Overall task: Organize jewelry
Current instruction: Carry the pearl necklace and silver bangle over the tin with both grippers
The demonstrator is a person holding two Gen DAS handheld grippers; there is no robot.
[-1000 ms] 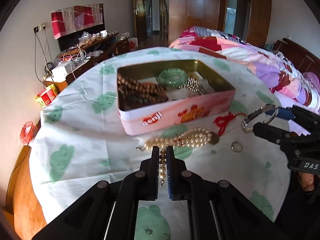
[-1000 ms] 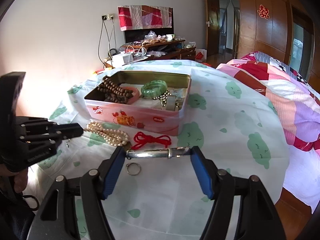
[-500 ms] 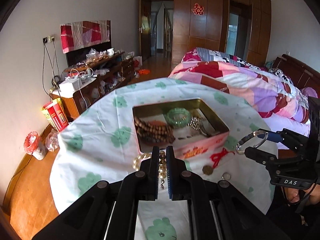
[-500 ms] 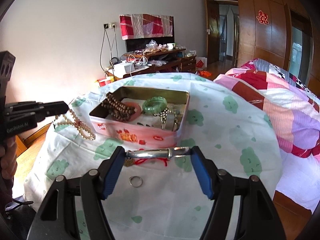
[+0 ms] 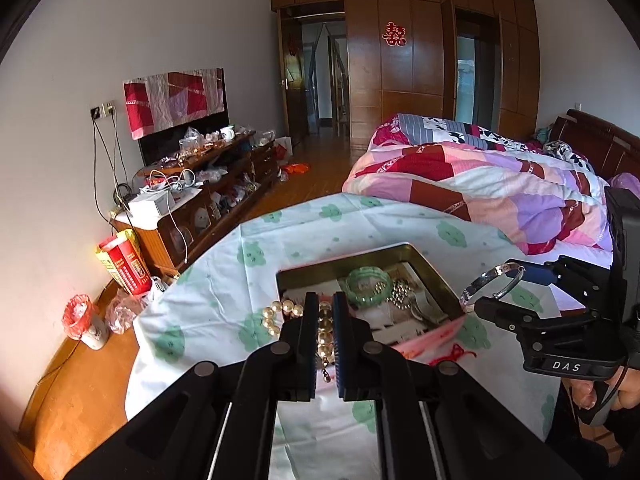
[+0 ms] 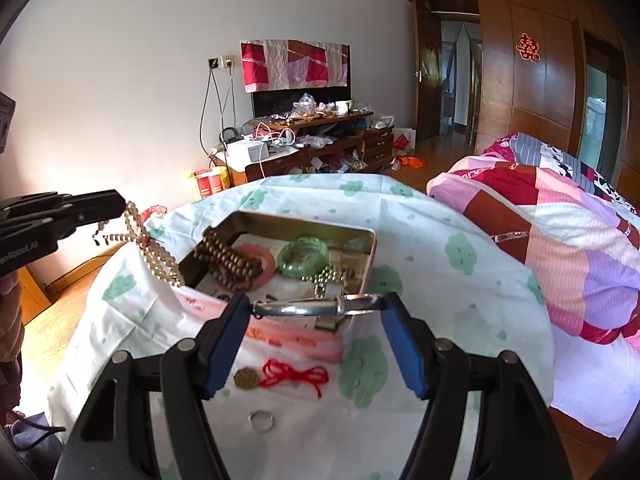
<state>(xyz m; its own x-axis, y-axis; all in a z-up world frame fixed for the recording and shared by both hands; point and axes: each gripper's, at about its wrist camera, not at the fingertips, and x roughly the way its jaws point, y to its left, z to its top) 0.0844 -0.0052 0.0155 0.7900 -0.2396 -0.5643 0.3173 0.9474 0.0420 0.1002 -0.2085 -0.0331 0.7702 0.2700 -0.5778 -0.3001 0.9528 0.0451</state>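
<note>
- The left tool (image 5: pixel 321 320) is clenched on a pearl necklace (image 6: pixel 154 254); the strand hangs from its tip, above the near left corner of the tin (image 6: pixel 362 276), with its lower end draped at the tin's edge.
- The right tool (image 6: pixel 316 312) grips a silver bangle (image 6: pixel 316 307) across its width between blue pads (image 6: pixel 224 340), held over the tin's near wall.
- The pink tin stands open on the counter (image 6: pixel 460 320), which is covered by a white cloth with green cloud-like prints.
- Inside the tin lie a string of brown wooden beads (image 6: pixel 228 258), a green bangle (image 6: pixel 304 257), a pink ring-shaped piece (image 6: pixel 262 258) and a chain of small metal beads (image 6: pixel 326 278).
- In front of the tin on the cloth lie a red knotted cord (image 6: pixel 294 374) touching a bronze coin (image 6: pixel 245 378), and nearer still a small silver ring (image 6: pixel 261 421).
- Writing: in the left wrist view the right tool's body carries the white letters "DAS" (image 5: pixel 566 366); in the right wrist view the left tool's body shows "enRobot.AI" (image 6: pixel 18 254), its start cut off at the picture's edge.
- The tin's pink side has red and orange lettering, too distorted to read.
- A red paper decoration (image 6: pixel 528 47) with a Chinese double character hangs on the wooden wardrobe.
- A red and yellow carton (image 5: pixel 122 266) by the wall bears print too small to read.
- A bed with a patchwork quilt (image 6: pixel 560 236) lies to the right.
</note>
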